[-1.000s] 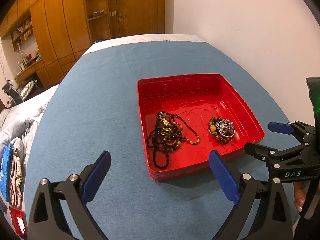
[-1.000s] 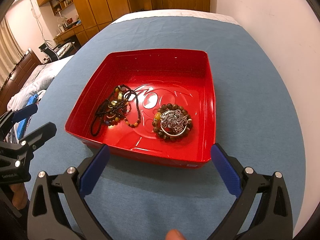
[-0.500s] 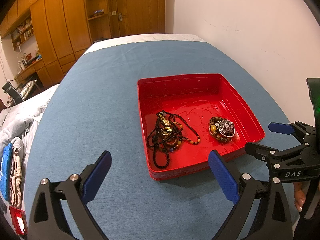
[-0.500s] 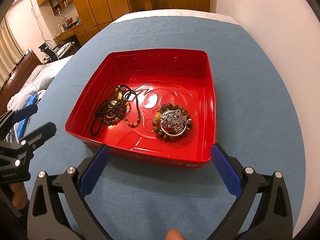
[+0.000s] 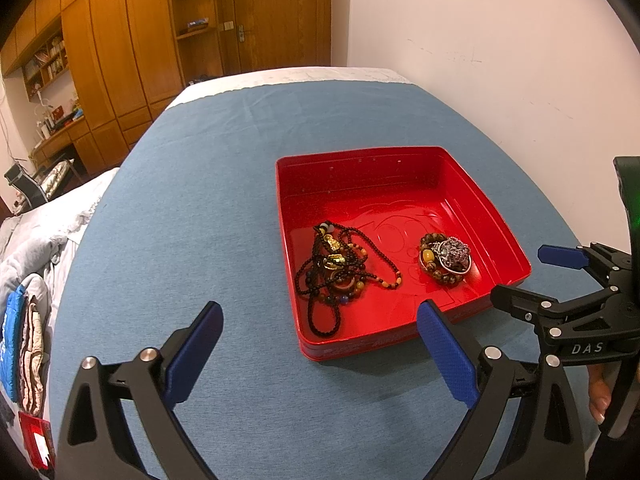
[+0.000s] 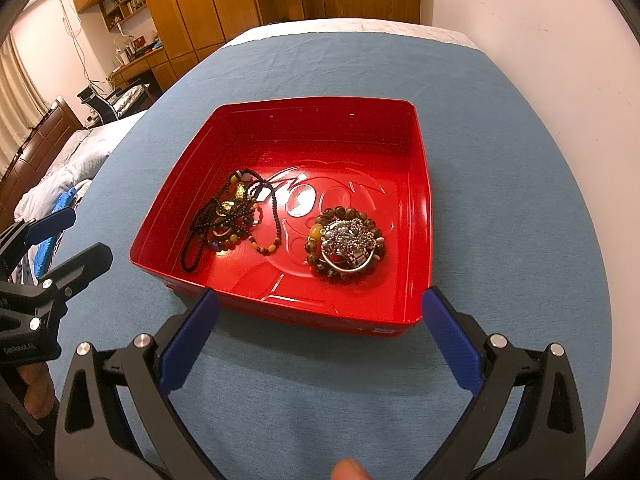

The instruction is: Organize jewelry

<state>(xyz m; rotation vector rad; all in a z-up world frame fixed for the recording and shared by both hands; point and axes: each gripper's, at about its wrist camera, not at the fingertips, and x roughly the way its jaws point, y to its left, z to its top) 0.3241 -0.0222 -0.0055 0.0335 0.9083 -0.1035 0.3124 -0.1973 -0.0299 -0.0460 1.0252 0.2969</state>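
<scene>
A red square tray (image 5: pixel 384 168) (image 6: pixel 320 118) sits on a blue cloth. Inside, on the left, lies a tangle of dark bead necklaces (image 5: pixel 340 272) (image 6: pixel 232 216) with gold and amber beads. On the right lies a brown bead bracelet with a silver chain piled in it (image 5: pixel 446 258) (image 6: pixel 346 242). My left gripper (image 5: pixel 320 348) is open and empty, just short of the tray's near-left corner. My right gripper (image 6: pixel 320 336) is open and empty at the tray's near edge; it also shows in the left wrist view (image 5: pixel 532 280).
The blue cloth (image 5: pixel 192 200) covers a bed-like surface beside a white wall (image 5: pixel 500 60). Wooden wardrobes (image 5: pixel 140 40) stand at the back. Bedding and folded clothes (image 5: pixel 24 320) lie off the left edge. The left gripper shows at the left of the right wrist view (image 6: pixel 60 248).
</scene>
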